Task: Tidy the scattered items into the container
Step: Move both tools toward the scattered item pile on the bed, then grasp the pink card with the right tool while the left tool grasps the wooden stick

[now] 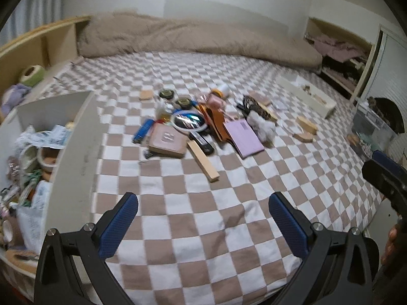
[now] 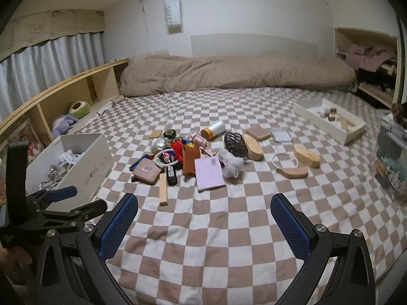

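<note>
Here both grippers hang empty above the checkered bedspread (image 2: 203, 228), the left gripper (image 1: 203, 226) and the right gripper (image 2: 204, 225) each with blue fingers spread wide. The scattered pile lies at twelve o'clock: one lilac notebook (image 2: 209, 174), one wooden stick (image 2: 163, 190), one orange-capped bottle (image 2: 213, 130), two white rings (image 2: 285, 161). Two containers sit on the bed: a white box (image 2: 84, 172) at nine o'clock, already holding clutter, and a shallow tray (image 2: 328, 125) at two o'clock. Only the right view shows the wooden blocks (image 2: 330, 115) in that tray clearly; the left view blurs them.
</note>
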`<action>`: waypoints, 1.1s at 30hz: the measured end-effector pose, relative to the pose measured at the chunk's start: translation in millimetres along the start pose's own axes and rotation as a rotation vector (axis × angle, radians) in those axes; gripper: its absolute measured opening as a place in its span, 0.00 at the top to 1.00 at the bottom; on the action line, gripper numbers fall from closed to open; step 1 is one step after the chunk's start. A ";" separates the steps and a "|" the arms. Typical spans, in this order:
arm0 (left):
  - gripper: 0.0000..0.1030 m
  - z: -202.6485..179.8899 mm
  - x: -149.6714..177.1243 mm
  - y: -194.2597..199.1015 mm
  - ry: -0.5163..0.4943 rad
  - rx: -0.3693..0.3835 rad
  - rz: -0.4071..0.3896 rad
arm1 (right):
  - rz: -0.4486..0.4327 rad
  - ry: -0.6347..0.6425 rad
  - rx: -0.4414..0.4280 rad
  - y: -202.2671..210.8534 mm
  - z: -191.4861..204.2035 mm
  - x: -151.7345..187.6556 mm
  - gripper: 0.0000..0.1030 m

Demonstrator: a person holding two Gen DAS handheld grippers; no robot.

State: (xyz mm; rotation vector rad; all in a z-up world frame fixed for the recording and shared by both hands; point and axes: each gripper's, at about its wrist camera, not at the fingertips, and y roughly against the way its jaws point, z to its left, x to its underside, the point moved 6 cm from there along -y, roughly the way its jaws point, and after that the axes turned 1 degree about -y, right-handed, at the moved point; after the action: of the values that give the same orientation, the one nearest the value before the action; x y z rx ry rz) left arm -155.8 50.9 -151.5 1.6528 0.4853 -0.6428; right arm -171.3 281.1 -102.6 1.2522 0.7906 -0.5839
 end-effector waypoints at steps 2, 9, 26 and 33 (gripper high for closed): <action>0.00 -7.8 -4.2 -8.6 -0.038 -0.011 0.005 | 0.011 -0.004 0.009 -6.3 -3.9 1.7 0.00; 0.00 -17.8 -21.8 -45.0 -0.092 -0.005 0.046 | 0.047 -0.047 0.031 -34.6 -20.4 2.8 0.00; 0.00 -11.8 -17.9 -145.4 -0.092 0.008 0.227 | 0.227 -0.056 0.035 -127.8 -45.5 20.5 0.00; 0.00 -2.5 -8.7 -175.8 -0.076 0.003 0.308 | 0.314 -0.079 0.024 -160.9 -55.7 30.1 0.00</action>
State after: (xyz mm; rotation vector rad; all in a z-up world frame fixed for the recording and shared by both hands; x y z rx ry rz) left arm -274.0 84.8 -277.5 1.6558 0.1696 -0.4749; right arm -287.4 299.1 -229.6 1.3344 0.5089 -0.3858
